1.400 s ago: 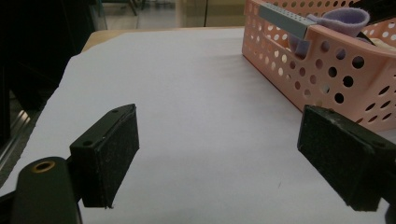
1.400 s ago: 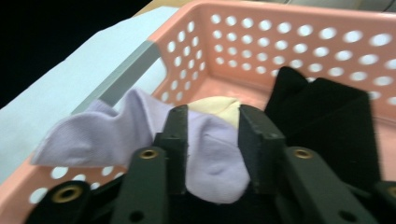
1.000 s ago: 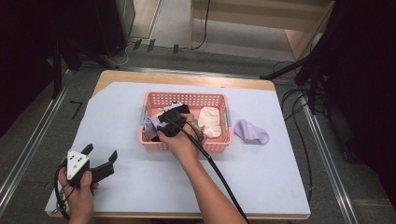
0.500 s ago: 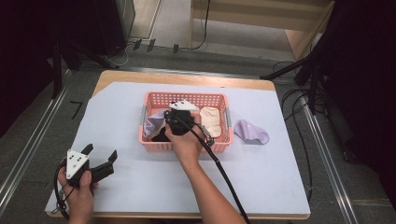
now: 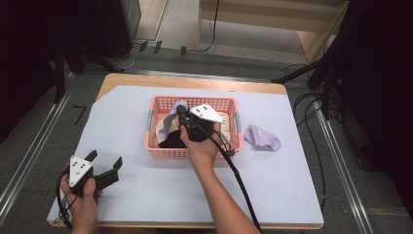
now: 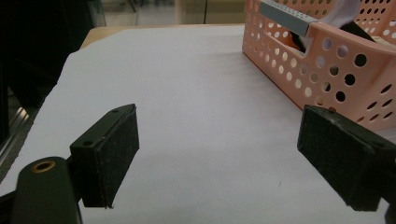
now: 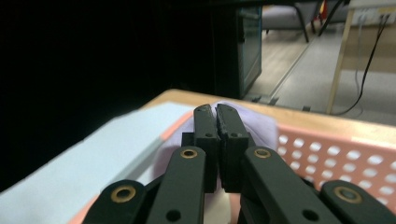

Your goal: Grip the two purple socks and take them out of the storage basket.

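A pink perforated basket (image 5: 192, 154) sits mid-table with clothes in it. My right gripper (image 5: 181, 111) hovers over the basket's left half, shut on a lavender cloth (image 5: 170, 122) that hangs from its jaws down into the basket. In the right gripper view the jaws (image 7: 215, 112) are pressed together with the lavender cloth (image 7: 261, 123) bunched behind them, above the basket's rim (image 7: 336, 154). My left gripper (image 5: 104, 159) rests low at the table's front left, open and holding nothing. The left gripper view has its pads wide apart (image 6: 219, 158), with the basket's corner (image 6: 327, 60) ahead on the right.
A second lavender cloth (image 5: 262, 138) lies on the white sheet just right of the basket. A black garment (image 5: 171, 143) and a cream one (image 5: 226, 129) lie inside the basket. The right gripper's cable (image 5: 238, 175) trails back over the table's front.
My right gripper has shifted a little right and up over the basket, drawing the lavender cloth up with it. The left gripper has stayed put.
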Action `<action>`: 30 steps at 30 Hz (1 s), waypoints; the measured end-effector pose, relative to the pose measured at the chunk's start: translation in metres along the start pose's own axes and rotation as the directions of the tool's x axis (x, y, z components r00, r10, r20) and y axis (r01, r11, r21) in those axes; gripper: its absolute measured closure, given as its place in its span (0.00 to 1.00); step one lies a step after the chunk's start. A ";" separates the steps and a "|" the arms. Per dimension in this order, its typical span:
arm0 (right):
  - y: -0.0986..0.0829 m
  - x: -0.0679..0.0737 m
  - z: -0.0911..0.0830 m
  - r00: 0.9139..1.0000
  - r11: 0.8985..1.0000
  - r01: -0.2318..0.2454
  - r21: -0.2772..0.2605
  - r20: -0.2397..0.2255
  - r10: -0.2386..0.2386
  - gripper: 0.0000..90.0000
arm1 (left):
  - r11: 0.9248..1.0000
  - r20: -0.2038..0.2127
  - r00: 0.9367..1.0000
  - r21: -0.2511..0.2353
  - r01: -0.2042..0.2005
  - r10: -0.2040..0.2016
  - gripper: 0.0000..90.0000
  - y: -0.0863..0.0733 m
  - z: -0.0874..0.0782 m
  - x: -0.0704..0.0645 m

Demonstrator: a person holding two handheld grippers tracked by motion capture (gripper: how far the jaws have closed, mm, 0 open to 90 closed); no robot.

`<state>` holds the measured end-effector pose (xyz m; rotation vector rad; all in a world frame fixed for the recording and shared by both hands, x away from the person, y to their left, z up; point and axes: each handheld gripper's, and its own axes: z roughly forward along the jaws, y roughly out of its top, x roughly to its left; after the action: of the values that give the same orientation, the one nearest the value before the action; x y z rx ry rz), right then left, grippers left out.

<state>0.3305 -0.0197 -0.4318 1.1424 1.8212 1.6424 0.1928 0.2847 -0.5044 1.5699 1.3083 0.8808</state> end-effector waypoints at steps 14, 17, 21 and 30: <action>0.008 -0.037 -0.018 0.988 0.999 0.013 0.040 0.151 -0.019 0.97 | 1.000 0.001 1.000 0.005 -0.009 0.009 0.15 0.000 0.000 0.000; -0.004 -0.044 -0.004 0.990 0.979 -0.052 0.197 0.140 0.025 0.90 | 1.000 -0.001 1.000 0.004 -0.007 0.007 0.15 0.000 0.000 -0.001; -0.013 -0.047 0.004 0.981 0.946 -0.143 0.292 0.170 0.096 0.76 | 1.000 0.000 1.000 0.006 -0.007 0.007 0.15 0.000 0.000 -0.001; -0.017 -0.059 0.015 0.957 0.831 -0.236 0.504 0.267 0.110 0.56 | 1.000 -0.001 1.000 0.004 -0.008 0.008 0.15 0.000 0.000 -0.001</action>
<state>0.3705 -0.0570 -0.4635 1.6986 2.1298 1.0386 0.1924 0.2840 -0.5042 1.5789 1.3064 0.8843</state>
